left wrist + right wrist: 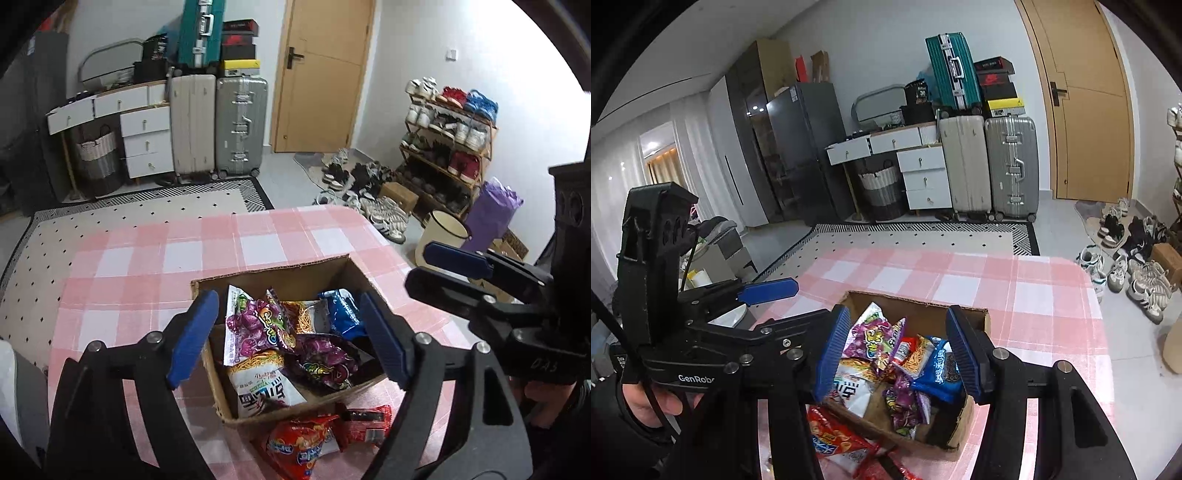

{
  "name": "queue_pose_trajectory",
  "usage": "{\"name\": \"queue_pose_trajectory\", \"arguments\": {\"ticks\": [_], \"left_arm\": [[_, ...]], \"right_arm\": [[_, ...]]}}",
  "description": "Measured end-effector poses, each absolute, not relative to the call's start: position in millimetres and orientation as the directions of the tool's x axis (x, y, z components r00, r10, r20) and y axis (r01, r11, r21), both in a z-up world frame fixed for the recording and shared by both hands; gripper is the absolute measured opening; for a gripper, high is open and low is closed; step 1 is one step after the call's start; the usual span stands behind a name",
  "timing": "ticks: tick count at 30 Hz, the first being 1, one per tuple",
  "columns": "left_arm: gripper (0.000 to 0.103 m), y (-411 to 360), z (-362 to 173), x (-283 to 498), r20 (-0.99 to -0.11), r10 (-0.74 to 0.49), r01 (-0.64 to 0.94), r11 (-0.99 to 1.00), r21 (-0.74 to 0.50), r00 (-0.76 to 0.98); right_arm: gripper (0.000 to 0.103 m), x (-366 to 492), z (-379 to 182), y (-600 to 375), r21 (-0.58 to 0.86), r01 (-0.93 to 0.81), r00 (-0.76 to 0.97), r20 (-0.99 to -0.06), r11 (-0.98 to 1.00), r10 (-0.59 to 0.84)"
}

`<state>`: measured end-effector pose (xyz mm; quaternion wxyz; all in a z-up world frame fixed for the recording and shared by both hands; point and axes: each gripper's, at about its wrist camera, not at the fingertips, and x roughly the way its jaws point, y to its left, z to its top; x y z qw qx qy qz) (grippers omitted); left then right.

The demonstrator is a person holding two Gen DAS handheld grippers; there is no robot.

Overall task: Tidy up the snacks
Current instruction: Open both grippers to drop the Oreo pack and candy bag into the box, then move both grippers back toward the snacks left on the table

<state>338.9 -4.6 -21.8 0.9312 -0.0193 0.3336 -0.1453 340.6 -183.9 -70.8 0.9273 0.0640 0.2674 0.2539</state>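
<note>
An open cardboard box (pixel 273 277) (pixel 916 303) stands on the pink checked tablecloth (pixel 147 258). Inside it lie purple packets (pixel 258 325), a white noodle packet (pixel 262 387) and a blue biscuit packet (pixel 341 310) (pixel 940 373). Two red packets (pixel 303 443) (pixel 834 439) lie on the cloth just in front of the box. My left gripper (pixel 288 339) (pixel 798 304) hangs open above the box, with nothing between its blue pads. Just to its right, my right gripper (pixel 897 350) (pixel 432 271) is also open and empty above the box.
The table's far edge and right corner drop to a patterned rug (pixel 147 206). Suitcases (pixel 240 125), white drawers (pixel 146 144) and a wooden door (pixel 321 74) line the far wall. A shoe rack (pixel 447 147), loose shoes, a cream pot (pixel 441 236) and a purple bag stand right.
</note>
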Motion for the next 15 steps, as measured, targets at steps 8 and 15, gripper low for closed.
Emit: {"name": "queue_pose_trajectory", "arguments": {"ticks": [8,15], "left_arm": [[0.081,1.4,9.8,290.0,-0.571,-0.281,0.252,0.959,-0.132,0.771],[0.084,10.4,28.6,244.9,-0.540,-0.280,0.233,0.960,-0.154,0.794]], "right_arm": [[0.074,294.1,-45.2,-189.7,0.267,-0.448,0.753,-0.402,0.853,0.521],[0.090,244.5,-36.3,-200.1,0.291,-0.454,0.777,-0.334,0.842,0.534]]}}
